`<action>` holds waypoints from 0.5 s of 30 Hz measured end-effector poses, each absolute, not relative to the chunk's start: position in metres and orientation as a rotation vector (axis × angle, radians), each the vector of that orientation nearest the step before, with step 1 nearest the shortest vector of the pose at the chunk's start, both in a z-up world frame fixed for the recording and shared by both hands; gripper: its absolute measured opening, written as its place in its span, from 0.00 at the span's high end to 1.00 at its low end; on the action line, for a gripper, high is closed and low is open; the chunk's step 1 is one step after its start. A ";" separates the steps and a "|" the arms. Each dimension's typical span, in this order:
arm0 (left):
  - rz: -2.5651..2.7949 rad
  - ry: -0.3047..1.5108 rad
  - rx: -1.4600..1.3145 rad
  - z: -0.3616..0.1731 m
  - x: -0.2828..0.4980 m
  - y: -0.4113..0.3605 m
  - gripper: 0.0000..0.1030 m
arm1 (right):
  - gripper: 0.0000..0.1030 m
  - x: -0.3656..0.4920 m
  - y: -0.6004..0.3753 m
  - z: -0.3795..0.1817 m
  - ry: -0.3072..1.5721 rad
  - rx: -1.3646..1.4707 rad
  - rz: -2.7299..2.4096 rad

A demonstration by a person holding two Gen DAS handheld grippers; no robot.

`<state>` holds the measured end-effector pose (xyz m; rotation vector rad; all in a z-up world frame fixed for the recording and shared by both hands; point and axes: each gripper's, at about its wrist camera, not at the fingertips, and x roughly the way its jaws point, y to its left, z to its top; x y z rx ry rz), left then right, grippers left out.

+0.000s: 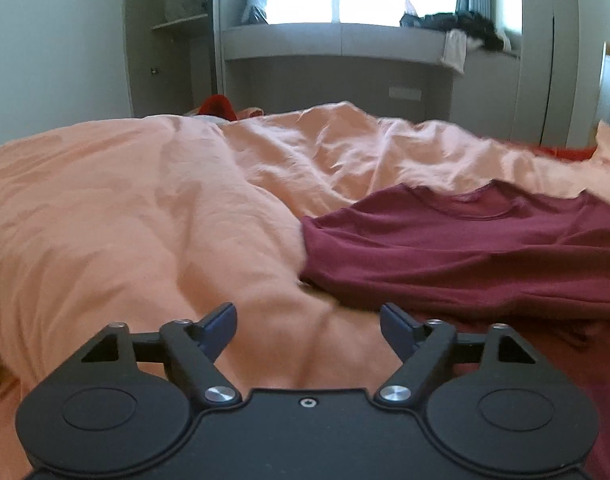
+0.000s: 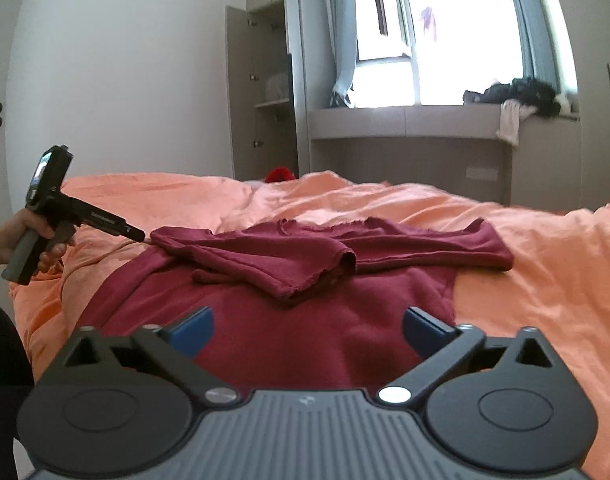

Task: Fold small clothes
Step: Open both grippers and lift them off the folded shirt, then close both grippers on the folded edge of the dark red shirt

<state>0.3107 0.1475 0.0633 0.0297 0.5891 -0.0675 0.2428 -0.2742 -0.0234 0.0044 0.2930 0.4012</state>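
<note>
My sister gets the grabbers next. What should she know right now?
Left gripper: open, empty, over the orange blanket, beside the shirt's edge.
Right gripper: open, empty, above a red cloth.
The dark red shirt lies rumpled on that cloth, one sleeve flopped across its front.
Done: no neat fold yet.
Left: smooth it, fold sleeves in, fold it up.

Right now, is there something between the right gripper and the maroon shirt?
Nothing visible. The right gripper is open above red fabric, and the maroon shirt lies just beyond it, unobstructed.
</note>
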 end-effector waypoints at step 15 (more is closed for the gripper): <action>-0.124 0.588 -0.078 0.016 0.167 0.091 0.12 | 0.00 0.192 -0.317 -0.055 0.407 -0.028 0.223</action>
